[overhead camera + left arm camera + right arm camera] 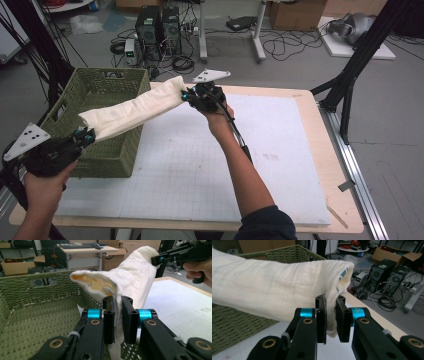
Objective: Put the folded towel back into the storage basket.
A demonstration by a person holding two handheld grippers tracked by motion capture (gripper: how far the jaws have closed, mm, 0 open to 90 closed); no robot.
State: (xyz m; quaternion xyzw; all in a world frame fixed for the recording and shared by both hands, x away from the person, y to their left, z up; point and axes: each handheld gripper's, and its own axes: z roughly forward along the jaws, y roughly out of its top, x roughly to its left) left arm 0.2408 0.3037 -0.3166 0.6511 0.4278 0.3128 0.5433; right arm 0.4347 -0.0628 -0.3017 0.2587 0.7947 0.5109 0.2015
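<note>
Left claw (86,136) clamped on one end of cloth (132,110), jaws nearly together with fabric between. Right claw (189,95) pinching other end the same way. Cloth stretched between both, raised off table (280,165), sloping up toward right claw, lower end over front rim of green basket (95,85). Basket at table's left edge. Orange print visible inside fold in left gripper view.

My left gripper (118,312) hides the cloth's (135,277) lower edge behind its jaws. In the right gripper view the cloth runs off the left edge. Its print (343,273) is too folded to read. The basket (107,85) floor lies partly covered.
</note>
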